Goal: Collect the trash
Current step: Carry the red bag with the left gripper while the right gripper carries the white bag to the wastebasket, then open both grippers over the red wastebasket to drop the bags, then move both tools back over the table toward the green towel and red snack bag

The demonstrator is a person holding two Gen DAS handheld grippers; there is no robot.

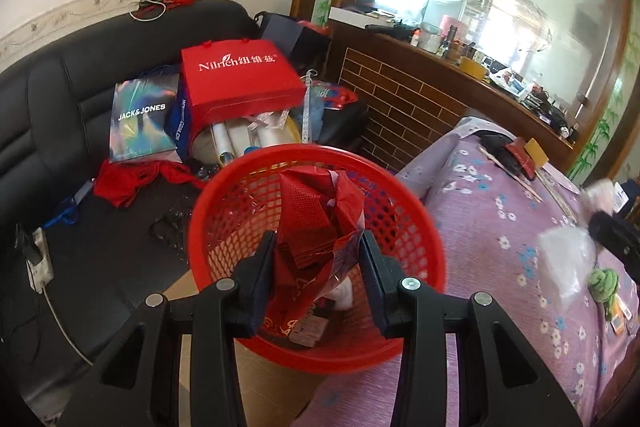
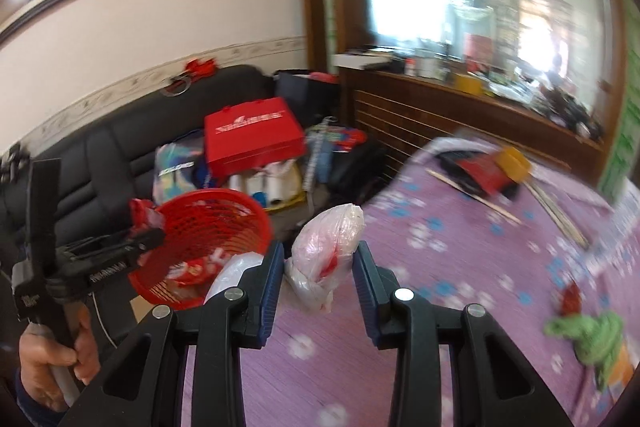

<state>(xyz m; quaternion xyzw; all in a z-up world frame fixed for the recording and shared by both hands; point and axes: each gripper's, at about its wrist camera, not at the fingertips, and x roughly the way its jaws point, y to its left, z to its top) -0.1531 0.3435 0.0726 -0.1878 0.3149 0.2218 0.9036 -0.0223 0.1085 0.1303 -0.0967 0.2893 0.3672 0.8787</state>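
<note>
Beside the purple bed (image 2: pixel 460 307), my left gripper (image 1: pixel 318 251) pinches red wrapping (image 1: pixel 320 227) above the red basket (image 1: pixel 404 223), my right gripper (image 2: pixel 318 263) squeezes a crinkly plastic bag (image 2: pixel 328 247), and either could slip and miss.

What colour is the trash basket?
Red, a mesh plastic basket, clearest in the left wrist view.

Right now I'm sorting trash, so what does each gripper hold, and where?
Left gripper: crumpled red wrapper, lower part. Right gripper: clear plastic bag, knotted bottom.
</note>
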